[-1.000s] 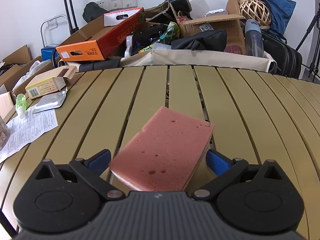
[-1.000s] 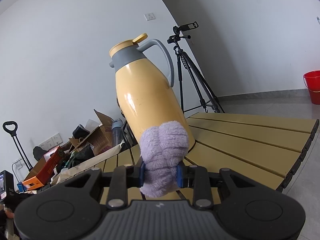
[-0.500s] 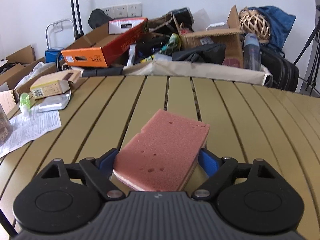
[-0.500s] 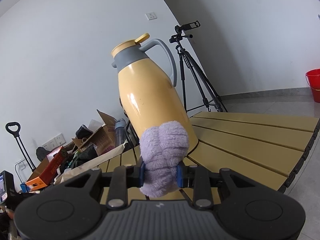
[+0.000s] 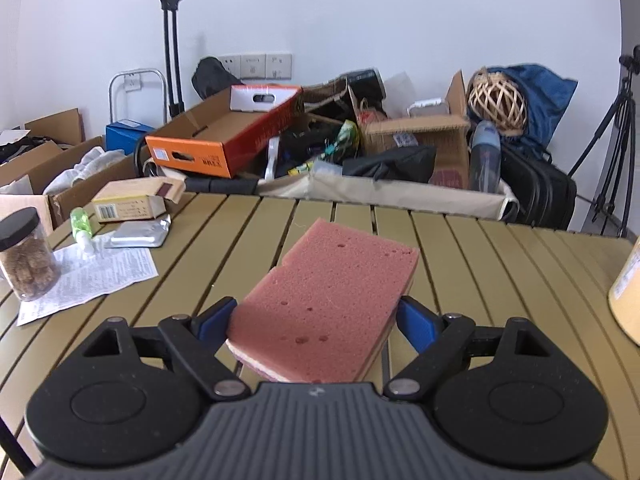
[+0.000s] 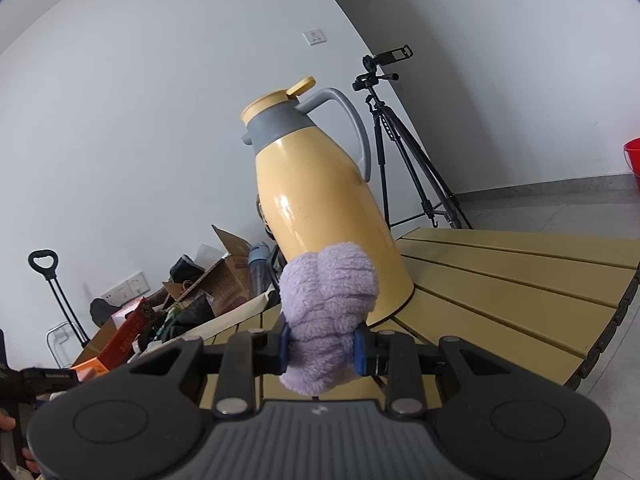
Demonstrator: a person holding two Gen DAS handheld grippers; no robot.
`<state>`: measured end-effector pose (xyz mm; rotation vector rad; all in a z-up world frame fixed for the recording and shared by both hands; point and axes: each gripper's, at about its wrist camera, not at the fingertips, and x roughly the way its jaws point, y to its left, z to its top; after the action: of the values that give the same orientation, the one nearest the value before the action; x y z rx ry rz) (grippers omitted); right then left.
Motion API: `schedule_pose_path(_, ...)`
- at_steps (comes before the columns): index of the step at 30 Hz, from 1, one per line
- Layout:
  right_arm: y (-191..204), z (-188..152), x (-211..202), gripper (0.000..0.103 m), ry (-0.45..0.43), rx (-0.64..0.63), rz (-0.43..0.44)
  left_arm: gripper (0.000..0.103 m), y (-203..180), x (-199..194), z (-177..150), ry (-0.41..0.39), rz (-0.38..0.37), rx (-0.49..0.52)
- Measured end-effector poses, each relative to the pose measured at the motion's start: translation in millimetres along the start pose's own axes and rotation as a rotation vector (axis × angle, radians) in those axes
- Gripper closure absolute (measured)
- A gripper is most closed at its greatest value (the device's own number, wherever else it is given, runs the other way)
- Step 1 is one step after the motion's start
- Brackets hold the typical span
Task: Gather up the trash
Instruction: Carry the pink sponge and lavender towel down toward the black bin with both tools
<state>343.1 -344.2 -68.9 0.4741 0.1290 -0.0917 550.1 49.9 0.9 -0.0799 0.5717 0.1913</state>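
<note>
My left gripper (image 5: 316, 322) is shut on a pink sponge (image 5: 332, 300) and holds it above the slatted olive table (image 5: 472, 264). My right gripper (image 6: 322, 346) is shut on a fluffy lilac cloth (image 6: 328, 312), held above the table (image 6: 500, 292) in front of a yellow thermos jug (image 6: 320, 208). At the table's left lie a printed paper sheet (image 5: 92, 280), a silver foil pouch (image 5: 138, 234), a small green bottle (image 5: 82, 226) and an open yellow carton (image 5: 132, 202).
A jar with a black lid (image 5: 26, 254) stands at the left edge. Behind the table, a cloth bin (image 5: 380, 190) and cardboard boxes (image 5: 224, 136) hold clutter. The jug's side shows at the right (image 5: 626, 292). Tripods (image 6: 400, 152) stand on the floor.
The left gripper with the sponge has risen and tilted up, so more of the wall and the table's left end show. The right gripper has shifted slightly, still holding the cloth.
</note>
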Motion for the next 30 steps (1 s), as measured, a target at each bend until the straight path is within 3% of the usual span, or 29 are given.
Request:
schedule_pose_path(12,6.0,6.8,-11.4,0.075,0.020,0.012,0.088,0.016,-2.7,-92.8,-13.5,-0.082,-0.073,-0.017)
schedule_pose_path(30,34.1,1.9,-37.4,0.075,0.080,-0.032,0.225,0.016,3.8,-200.0,-60.0,-0.092,-0.132,0.020)
